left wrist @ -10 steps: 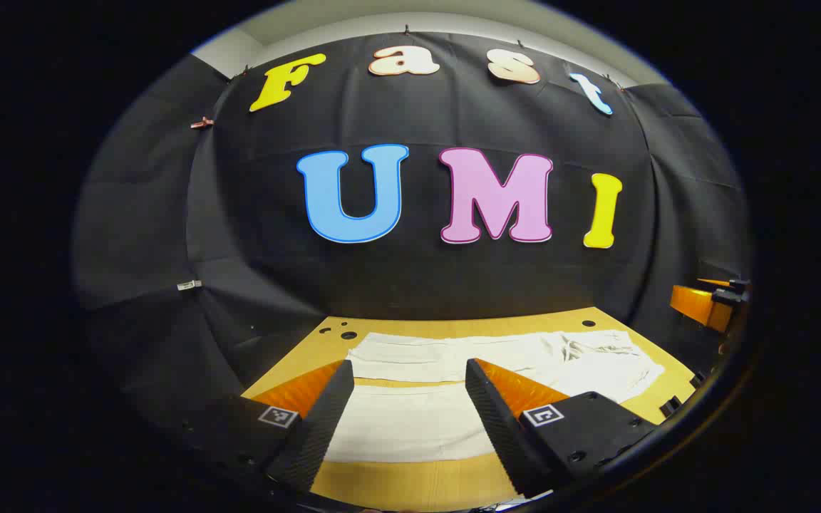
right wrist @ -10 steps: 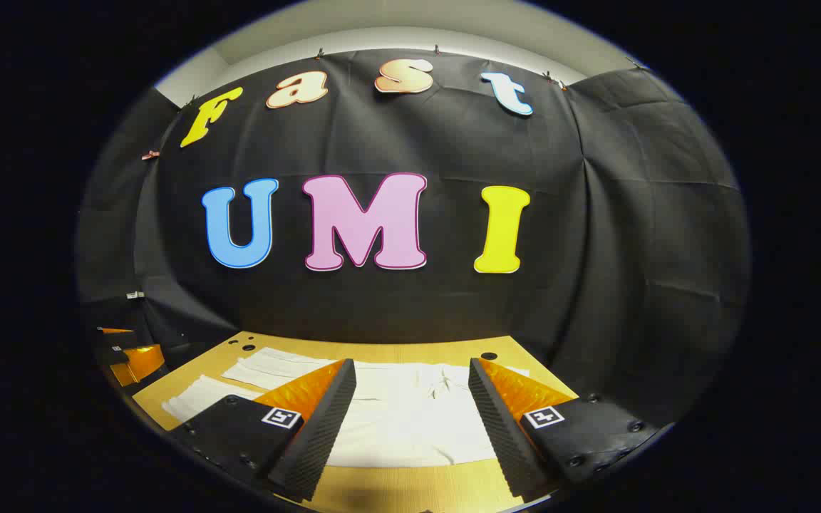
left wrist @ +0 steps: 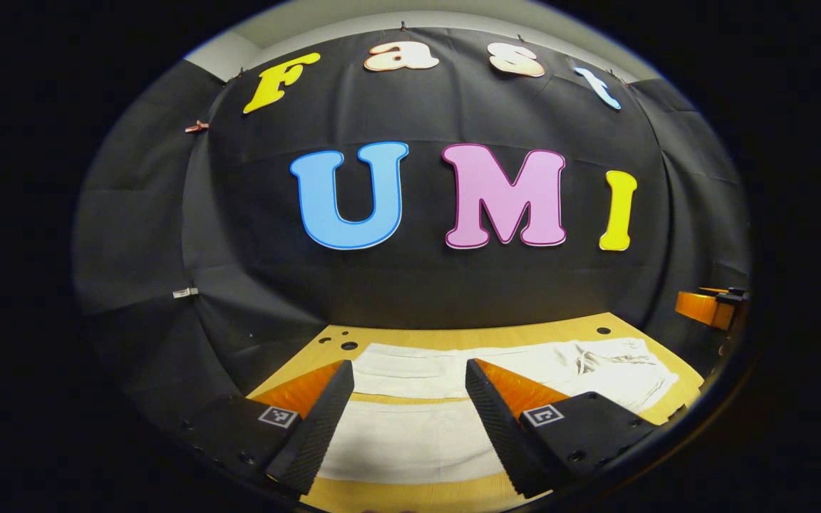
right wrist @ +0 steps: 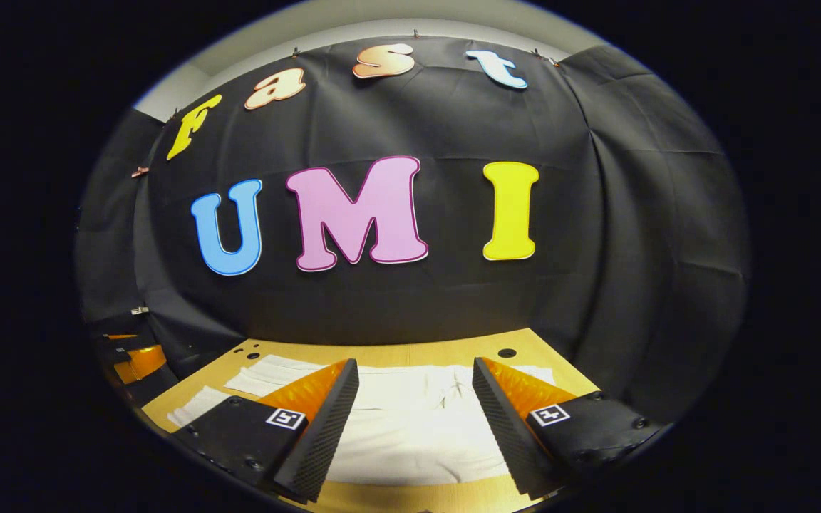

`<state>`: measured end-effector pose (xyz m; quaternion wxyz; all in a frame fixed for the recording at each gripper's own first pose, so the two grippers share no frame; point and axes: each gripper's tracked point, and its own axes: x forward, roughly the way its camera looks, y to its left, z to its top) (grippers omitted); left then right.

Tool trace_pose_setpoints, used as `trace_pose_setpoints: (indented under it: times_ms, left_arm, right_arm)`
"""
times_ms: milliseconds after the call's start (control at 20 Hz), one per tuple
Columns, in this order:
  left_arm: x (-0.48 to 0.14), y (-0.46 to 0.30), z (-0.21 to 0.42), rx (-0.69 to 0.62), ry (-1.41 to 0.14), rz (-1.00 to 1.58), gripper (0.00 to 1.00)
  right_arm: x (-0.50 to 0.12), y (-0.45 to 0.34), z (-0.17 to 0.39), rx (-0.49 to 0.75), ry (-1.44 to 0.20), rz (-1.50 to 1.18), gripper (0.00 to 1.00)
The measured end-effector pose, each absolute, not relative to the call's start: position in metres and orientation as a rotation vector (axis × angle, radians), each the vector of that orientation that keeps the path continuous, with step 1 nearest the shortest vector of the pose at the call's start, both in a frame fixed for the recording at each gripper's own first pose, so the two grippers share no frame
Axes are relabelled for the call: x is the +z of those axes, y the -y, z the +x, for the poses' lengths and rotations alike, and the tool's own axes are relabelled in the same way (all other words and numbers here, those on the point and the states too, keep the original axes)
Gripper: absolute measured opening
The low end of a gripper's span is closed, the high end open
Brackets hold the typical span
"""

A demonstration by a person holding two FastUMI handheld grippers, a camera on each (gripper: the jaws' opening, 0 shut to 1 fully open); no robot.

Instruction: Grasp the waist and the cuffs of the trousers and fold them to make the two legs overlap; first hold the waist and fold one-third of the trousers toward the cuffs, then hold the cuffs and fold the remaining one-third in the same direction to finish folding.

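White trousers (left wrist: 417,427) lie flat on the wooden table (left wrist: 453,333), both legs spread side by side with a strip of table between them. In the left gripper view the legs run toward the left and the waist with its drawstring (left wrist: 617,363) lies at the right. My left gripper (left wrist: 407,427) hovers open above the near leg. In the right gripper view the waist end (right wrist: 417,427) lies below my right gripper (right wrist: 414,434), which is open and holds nothing. The leg cuffs (right wrist: 200,402) reach toward the left. The other gripper (right wrist: 136,360) is at the left edge.
Round holes (left wrist: 348,345) mark the tabletop near its far corners. The black booth cloth hangs close behind the table's far edge. The right gripper (left wrist: 710,306) appears at the right edge of the left gripper view.
Both grippers have moved forward and slightly down over the trousers. Both stay open and the trousers have not moved.
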<state>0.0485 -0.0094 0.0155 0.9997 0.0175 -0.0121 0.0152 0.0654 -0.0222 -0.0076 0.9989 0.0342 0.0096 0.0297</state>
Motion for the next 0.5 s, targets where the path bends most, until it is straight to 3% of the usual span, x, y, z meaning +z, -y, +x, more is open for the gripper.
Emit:
trace_pose_setpoints:
  times_ms: [500]
  left_arm:
    - [-0.011, 0.020, 0.069, 0.015, -0.024, -0.001, 0.99]
  right_arm:
    - [-0.023, 0.019, 0.080, 0.109, -0.024, 0.017, 0.98]
